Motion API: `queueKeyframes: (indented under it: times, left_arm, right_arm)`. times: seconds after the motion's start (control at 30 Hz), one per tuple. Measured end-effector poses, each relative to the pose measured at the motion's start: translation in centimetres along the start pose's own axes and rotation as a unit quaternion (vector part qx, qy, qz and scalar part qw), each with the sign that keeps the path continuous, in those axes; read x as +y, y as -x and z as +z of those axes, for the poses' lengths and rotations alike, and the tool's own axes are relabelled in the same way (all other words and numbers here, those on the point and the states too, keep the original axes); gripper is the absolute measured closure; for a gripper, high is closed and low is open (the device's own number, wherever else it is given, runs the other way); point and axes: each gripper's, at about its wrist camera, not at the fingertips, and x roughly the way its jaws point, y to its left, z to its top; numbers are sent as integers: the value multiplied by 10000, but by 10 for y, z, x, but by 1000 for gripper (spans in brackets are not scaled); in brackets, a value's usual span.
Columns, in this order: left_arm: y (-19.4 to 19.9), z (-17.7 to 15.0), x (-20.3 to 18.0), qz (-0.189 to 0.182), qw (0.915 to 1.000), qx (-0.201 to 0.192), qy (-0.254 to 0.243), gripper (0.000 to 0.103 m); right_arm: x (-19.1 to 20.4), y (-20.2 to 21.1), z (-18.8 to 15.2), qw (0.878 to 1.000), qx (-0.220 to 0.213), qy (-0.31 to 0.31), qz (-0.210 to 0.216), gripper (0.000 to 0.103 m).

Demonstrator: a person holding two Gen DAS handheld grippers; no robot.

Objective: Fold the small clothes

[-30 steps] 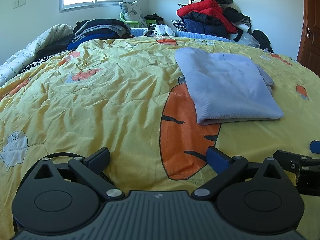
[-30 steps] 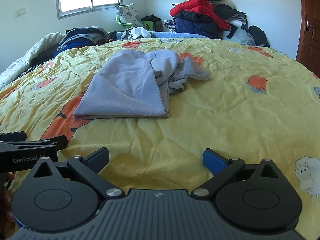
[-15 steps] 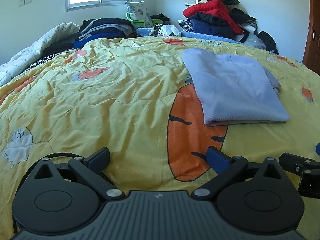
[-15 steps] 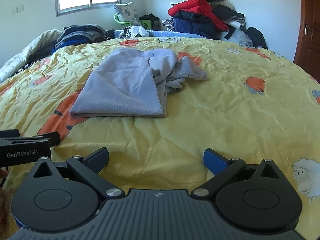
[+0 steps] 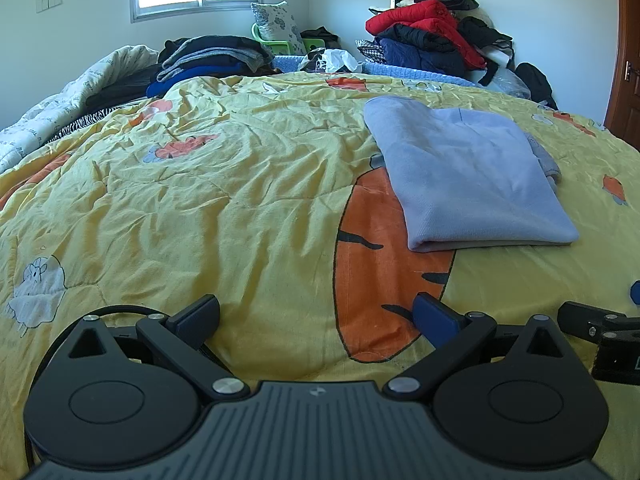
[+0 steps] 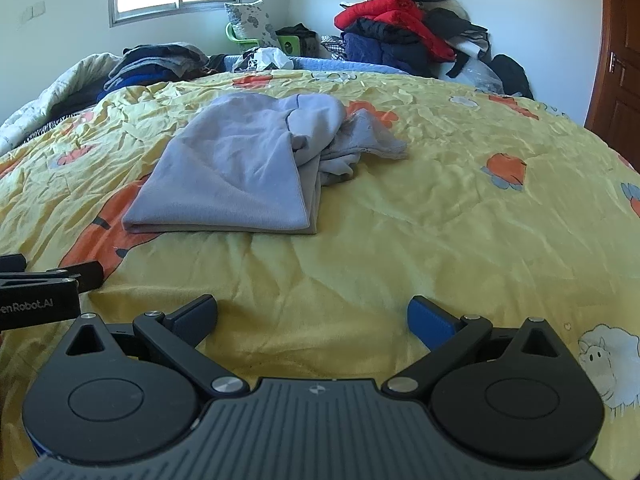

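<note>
A light grey-blue garment (image 5: 468, 176) lies partly folded on the yellow quilt (image 5: 240, 200), ahead and to the right in the left wrist view. In the right wrist view the garment (image 6: 236, 172) lies ahead to the left, with a bunched sleeve part (image 6: 352, 144) spilling out on its right side. My left gripper (image 5: 318, 314) is open and empty, low over the quilt short of the garment. My right gripper (image 6: 314, 314) is open and empty, also short of it.
A stack of folded dark clothes (image 5: 212, 60) sits at the bed's far left. A heap of red and dark jackets (image 5: 432, 36) is piled at the far right by the wall. A wooden door (image 6: 620, 52) stands at right. A white duvet (image 5: 60, 108) lies along the left edge.
Both grippers have drifted slightly to the left and back from the garment. Both stay open and empty. The garment has not moved.
</note>
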Motion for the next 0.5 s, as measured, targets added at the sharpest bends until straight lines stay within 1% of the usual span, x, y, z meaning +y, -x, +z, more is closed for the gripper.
queueKeyframes:
  times: [0.5]
  left_arm:
    - [0, -1, -1, -45, 10000, -2, -46, 0]
  right_arm:
    - [2, -1, 0, 10000, 16, 51, -19, 0]
